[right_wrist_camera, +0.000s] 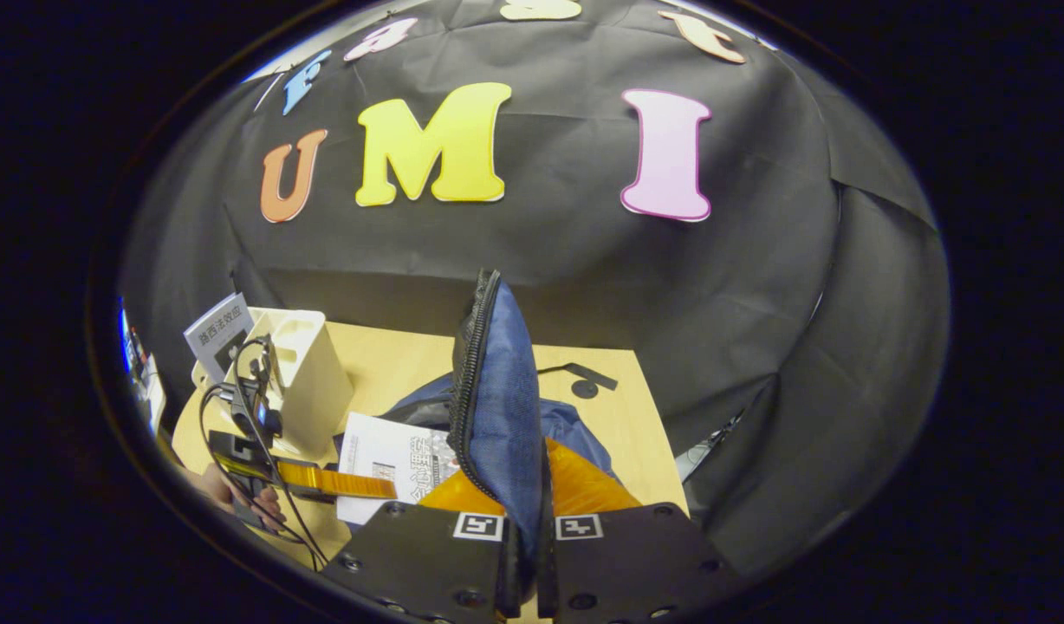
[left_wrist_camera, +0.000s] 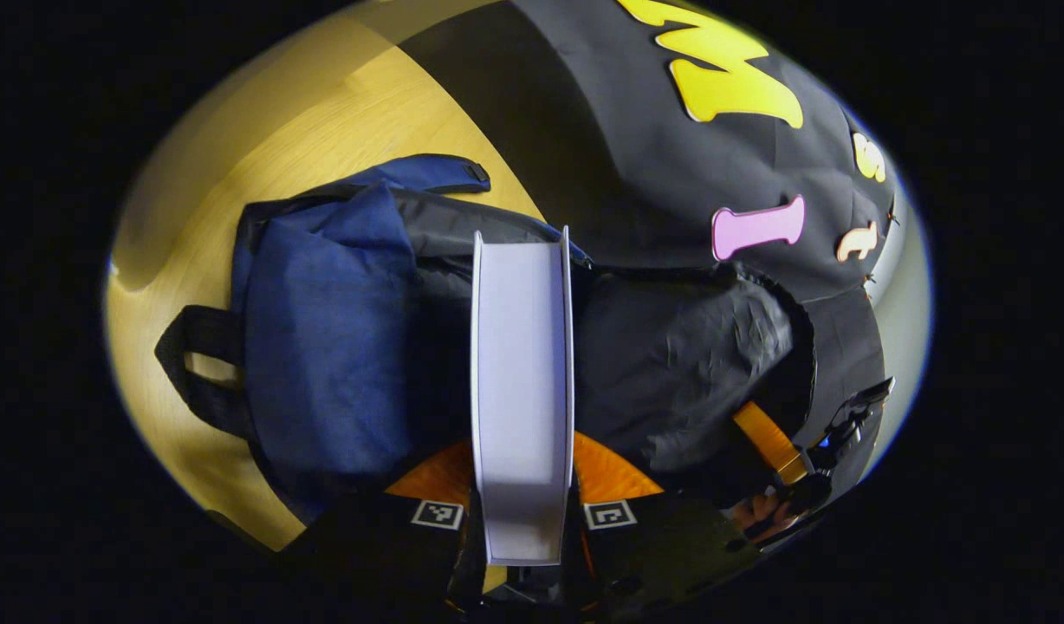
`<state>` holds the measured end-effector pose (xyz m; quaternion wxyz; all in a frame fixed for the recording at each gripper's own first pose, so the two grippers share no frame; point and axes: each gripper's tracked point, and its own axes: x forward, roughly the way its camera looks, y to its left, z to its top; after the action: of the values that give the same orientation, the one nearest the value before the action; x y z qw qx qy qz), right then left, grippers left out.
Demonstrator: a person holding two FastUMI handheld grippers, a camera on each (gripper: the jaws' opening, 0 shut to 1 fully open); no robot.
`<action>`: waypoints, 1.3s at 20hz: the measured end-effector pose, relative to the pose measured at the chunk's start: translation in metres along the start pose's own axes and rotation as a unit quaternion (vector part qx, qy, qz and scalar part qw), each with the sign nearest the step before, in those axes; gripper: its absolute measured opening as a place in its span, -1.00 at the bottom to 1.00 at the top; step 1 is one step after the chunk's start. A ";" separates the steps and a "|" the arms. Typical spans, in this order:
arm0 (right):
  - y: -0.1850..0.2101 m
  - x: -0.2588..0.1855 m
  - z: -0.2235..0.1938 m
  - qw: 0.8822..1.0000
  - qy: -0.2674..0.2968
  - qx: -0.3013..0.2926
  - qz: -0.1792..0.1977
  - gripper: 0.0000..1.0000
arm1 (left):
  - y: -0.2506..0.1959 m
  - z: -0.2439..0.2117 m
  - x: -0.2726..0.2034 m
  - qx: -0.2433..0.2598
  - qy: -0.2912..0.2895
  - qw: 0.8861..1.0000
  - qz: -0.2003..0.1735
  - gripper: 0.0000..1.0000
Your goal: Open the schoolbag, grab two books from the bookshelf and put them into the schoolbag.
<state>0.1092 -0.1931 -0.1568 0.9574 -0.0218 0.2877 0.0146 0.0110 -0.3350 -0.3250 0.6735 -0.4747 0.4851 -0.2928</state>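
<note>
Above the schoolbag (left_wrist_camera: 324, 347), which is laid on the wooden table (left_wrist_camera: 263, 130), a book (left_wrist_camera: 522, 390) is held edge-on by the left gripper (left_wrist_camera: 523, 520). Its pale page block is seen running straight away from the camera between the two fingers, and both fingers are pressed against its covers, so the left claw is pinching the book. The far end of the book is placed over the dark opening of the schoolbag, between the blue front panel on one side and the black lining on the other. A black strap loop (left_wrist_camera: 198, 368) is seen at the outer side of the schoolbag, lying on the table.

In the right gripper view, an upright blue flap of the schoolbag (right_wrist_camera: 506, 399), edged with a zipper, is clamped between the fingers of the right gripper (right_wrist_camera: 528, 529); the jaws are drawn nearly together with only the cloth between them. Beside the schoolbag, toward the left of that view, the same book (right_wrist_camera: 393, 455) is seen with its printed cover facing up, gripped by the left gripper (right_wrist_camera: 324, 478), with a hand (right_wrist_camera: 237, 498) behind it. Farther out from the schoolbag on that side, a cream bookshelf (right_wrist_camera: 311, 381) is stood on the table (right_wrist_camera: 619, 433), and another book (right_wrist_camera: 220, 334) is propped in it.
</note>
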 end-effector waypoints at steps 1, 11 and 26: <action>0.000 -0.001 -0.001 1.000 0.000 -0.001 0.000 -0.86 | -0.001 -0.001 0.004 -0.003 0.006 1.000 0.006 -0.25; 0.011 -0.001 0.001 1.000 0.001 -0.015 0.008 -0.86 | 0.025 -0.001 -0.005 0.080 0.035 0.984 0.156 0.51; 0.024 -0.005 0.001 1.000 -0.007 -0.021 0.006 -0.86 | -0.055 0.060 -0.133 0.248 -0.086 0.933 0.245 0.56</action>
<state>0.1045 -0.1692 -0.1544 0.9586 -0.0398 0.2807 0.0263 0.0229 -0.2207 -0.2199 0.8600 -0.1822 0.4383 -0.1876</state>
